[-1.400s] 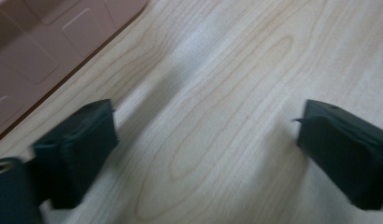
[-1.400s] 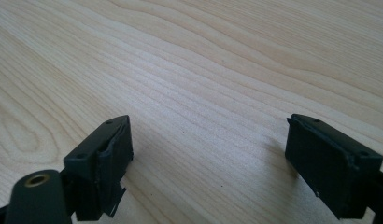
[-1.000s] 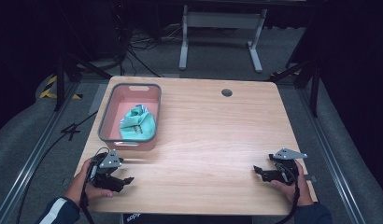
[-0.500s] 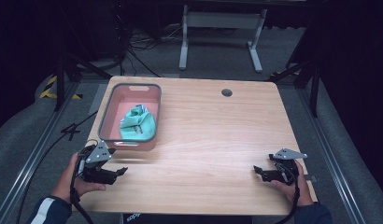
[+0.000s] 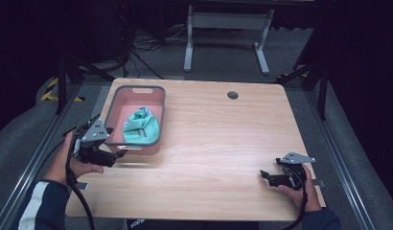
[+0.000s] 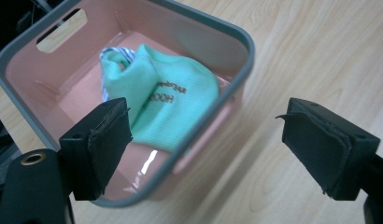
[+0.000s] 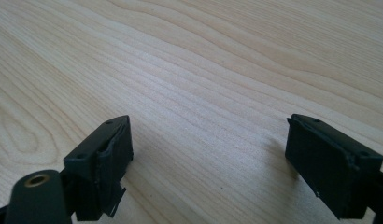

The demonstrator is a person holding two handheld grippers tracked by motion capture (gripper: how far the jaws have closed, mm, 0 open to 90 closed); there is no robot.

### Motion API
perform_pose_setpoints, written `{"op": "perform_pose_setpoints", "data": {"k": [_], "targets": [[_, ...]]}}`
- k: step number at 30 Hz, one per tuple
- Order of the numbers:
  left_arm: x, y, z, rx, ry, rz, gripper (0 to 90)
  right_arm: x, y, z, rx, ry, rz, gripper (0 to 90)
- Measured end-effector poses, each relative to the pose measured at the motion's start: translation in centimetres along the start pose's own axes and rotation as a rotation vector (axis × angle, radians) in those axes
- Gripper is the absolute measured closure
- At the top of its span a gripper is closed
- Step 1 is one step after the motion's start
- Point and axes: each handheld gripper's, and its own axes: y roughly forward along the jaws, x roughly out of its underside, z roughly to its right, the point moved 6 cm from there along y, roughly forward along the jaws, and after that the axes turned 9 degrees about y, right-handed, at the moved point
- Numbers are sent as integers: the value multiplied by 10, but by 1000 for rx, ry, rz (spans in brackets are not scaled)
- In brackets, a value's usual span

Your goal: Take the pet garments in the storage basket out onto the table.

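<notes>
A pink bin with a grey rim stands at the table's back left. Inside it lies a crumpled mint-green cloth with dark lettering, over a bit of striped fabric. My left gripper hovers above the table just left of the bin's near corner; its jaws have just been opening, stand wide apart and hold nothing. At the front right, my right gripper rests low over bare wood, open and empty.
The wooden table has a round cable hole near its far edge. A metal stand and cables lie on the floor beyond. Rails run along both sides of the table.
The left hand has lifted its gripper off the front-left of the table and carried it up toward the bin's near corner. The right gripper has stayed put.
</notes>
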Motion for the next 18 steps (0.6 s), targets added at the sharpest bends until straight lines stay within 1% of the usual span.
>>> {"op": "perform_pose_setpoints", "data": {"k": [2,4,8,11,13,15,18], "targets": [[-4,5,-8,8,-2,-21,159,0,0,0,0,0,0,154],[-6,11,-15,1,-1,-45,163,0,0,0,0,0,0,154],[-9,27,-26,9,-17,-87,168,0,0,0,0,0,0,154],[-9,42,-34,28,-29,-130,168,0,0,0,0,0,0,154],[-9,51,-39,28,-35,-146,168,0,0,0,0,0,0,154],[-9,60,-43,43,-50,-175,166,0,0,0,0,0,0,154],[-10,70,-45,60,-41,-207,166,0,0,0,0,0,0,154]]}}
